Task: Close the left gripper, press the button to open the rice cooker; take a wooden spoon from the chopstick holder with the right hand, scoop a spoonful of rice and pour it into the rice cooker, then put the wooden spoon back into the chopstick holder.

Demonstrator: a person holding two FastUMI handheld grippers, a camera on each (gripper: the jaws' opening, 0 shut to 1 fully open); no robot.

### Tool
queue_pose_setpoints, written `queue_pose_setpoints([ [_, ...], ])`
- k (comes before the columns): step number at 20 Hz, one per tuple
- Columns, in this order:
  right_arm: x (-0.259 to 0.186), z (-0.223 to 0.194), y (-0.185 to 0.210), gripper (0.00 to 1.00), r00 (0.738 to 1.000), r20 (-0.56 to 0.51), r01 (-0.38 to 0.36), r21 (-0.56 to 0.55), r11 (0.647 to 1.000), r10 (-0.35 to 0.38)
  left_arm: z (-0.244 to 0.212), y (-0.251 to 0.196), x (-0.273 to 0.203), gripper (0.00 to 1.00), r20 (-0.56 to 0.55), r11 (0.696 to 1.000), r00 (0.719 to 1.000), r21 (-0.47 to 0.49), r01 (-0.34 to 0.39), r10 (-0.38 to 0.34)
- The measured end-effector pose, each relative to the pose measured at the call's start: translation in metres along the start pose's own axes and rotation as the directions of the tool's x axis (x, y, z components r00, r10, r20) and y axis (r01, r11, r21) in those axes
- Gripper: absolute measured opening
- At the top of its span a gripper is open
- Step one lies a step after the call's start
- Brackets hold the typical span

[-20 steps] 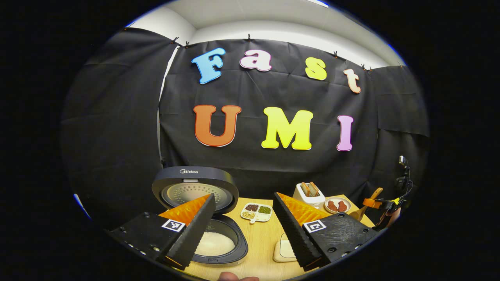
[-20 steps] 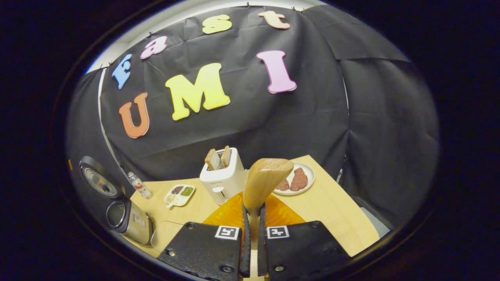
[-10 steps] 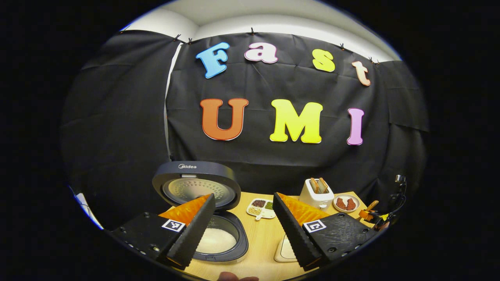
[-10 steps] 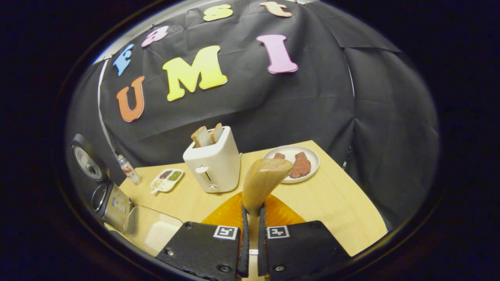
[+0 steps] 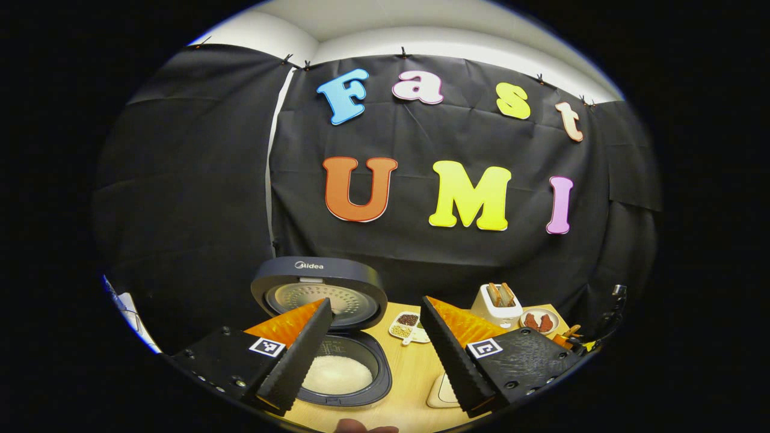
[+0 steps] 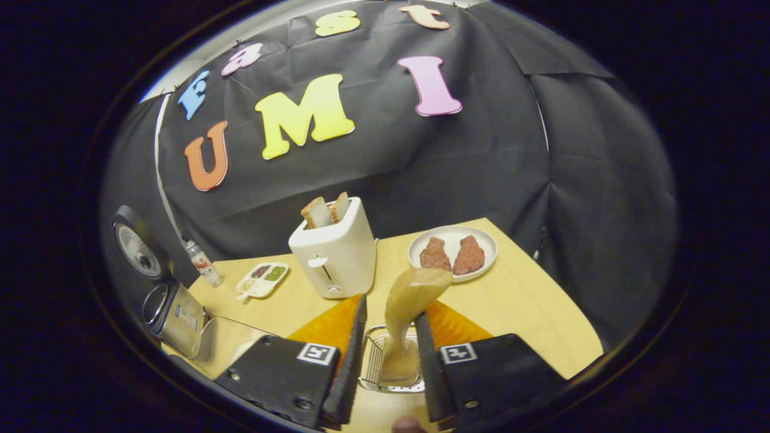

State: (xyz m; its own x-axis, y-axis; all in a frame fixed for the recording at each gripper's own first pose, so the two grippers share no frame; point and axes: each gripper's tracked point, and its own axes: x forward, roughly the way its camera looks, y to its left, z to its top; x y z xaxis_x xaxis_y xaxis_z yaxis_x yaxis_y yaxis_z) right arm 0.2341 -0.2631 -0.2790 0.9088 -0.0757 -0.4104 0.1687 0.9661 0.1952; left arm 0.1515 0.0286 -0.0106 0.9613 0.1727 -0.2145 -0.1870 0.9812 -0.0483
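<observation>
The wooden spoon (image 6: 412,297) stands bowl-up in the wire chopstick holder (image 6: 376,364) at the table's near edge. My right gripper (image 6: 391,308) is open, its fingers on either side of the spoon's neck and not pressing it. The rice cooker (image 5: 346,376) is open, with its lid (image 5: 319,291) raised and white rice in the pot. My left gripper (image 5: 374,305) hangs open above the cooker's right rim with nothing between its fingers. In the right gripper view the rice cooker (image 6: 174,313) sits at the far left.
A white toaster (image 6: 334,255) with bread stands mid-table, with a plate (image 6: 454,237) holding two pieces of meat to its right. A seasoning tray (image 6: 261,279) and a small bottle (image 6: 201,264) lie toward the cooker. A clear rice container (image 6: 225,343) sits beside the cooker.
My right gripper has opened and let go of the spoon, which now rests lower in the wire holder. The left gripper stays open and has drifted slightly to the left.
</observation>
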Motion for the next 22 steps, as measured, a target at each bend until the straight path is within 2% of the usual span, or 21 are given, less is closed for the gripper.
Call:
queue_pose_setpoints([
  [1,-0.005,0.006,-0.002,0.62,1.0,0.012,0.017,-0.008,1.0,-0.017,0.003,0.003,0.0,0.94,0.01,1.0,1.0,-0.005,0.0,0.0],
  [2,-0.01,0.013,-0.006,0.68,0.999,0.026,0.038,-0.012,0.999,-0.038,0.007,0.004,0.0,0.94,0.02,1.0,1.0,-0.012,0.003,-0.003],
  [3,-0.018,0.019,-0.01,0.68,0.997,0.042,0.06,-0.018,0.998,-0.059,0.011,0.007,-0.001,1.0,0.03,1.0,1.0,-0.018,0.007,-0.006],
  [4,-0.026,0.027,-0.014,0.73,0.995,0.058,0.079,-0.025,0.997,-0.078,0.016,0.009,-0.001,0.94,0.044,1.0,0.999,-0.019,0.01,-0.009],
  [6,-0.045,0.043,-0.018,0.83,0.991,0.086,0.11,-0.028,0.994,-0.107,0.022,0.011,-0.001,0.94,0.061,1.0,0.998,-0.007,0.022,-0.021],
  [8,-0.063,0.056,-0.02,0.88,0.984,0.105,0.146,-0.037,0.989,-0.141,0.03,0.018,0.0,0.95,0.084,1.0,0.996,0.007,0.02,-0.02],
  [9,-0.073,0.064,-0.022,0.9,0.98,0.125,0.162,-0.041,0.986,-0.156,0.034,0.027,0.001,0.94,0.092,1.0,0.996,0.014,-0.001,0.0],
  [10,-0.083,0.074,-0.019,0.98,0.976,0.144,0.169,-0.04,0.985,-0.162,0.038,0.033,0.003,0.95,0.098,1.0,0.995,0.013,-0.011,0.01],
  [13,-0.116,0.097,-0.008,0.98,0.964,0.203,0.188,-0.052,0.981,-0.174,0.052,0.053,0.006,0.94,0.111,0.998,0.993,-0.037,-0.042,0.046],
  [16,-0.146,0.112,0.0,1.0,0.954,0.238,0.205,-0.083,0.975,-0.18,0.063,0.074,0.015,0.94,0.117,0.996,0.989,-0.032,-0.084,0.087],
  [19,-0.17,0.123,-0.001,1.0,0.944,0.268,0.227,-0.1,0.969,-0.194,0.063,0.083,0.033,0.94,0.086,0.996,0.992,-0.022,-0.088,0.089],
  [22,-0.195,0.124,0.007,1.0,0.941,0.282,0.218,-0.088,0.972,-0.186,0.056,0.085,0.056,0.95,0.063,0.997,0.995,-0.013,-0.071,0.071],
])
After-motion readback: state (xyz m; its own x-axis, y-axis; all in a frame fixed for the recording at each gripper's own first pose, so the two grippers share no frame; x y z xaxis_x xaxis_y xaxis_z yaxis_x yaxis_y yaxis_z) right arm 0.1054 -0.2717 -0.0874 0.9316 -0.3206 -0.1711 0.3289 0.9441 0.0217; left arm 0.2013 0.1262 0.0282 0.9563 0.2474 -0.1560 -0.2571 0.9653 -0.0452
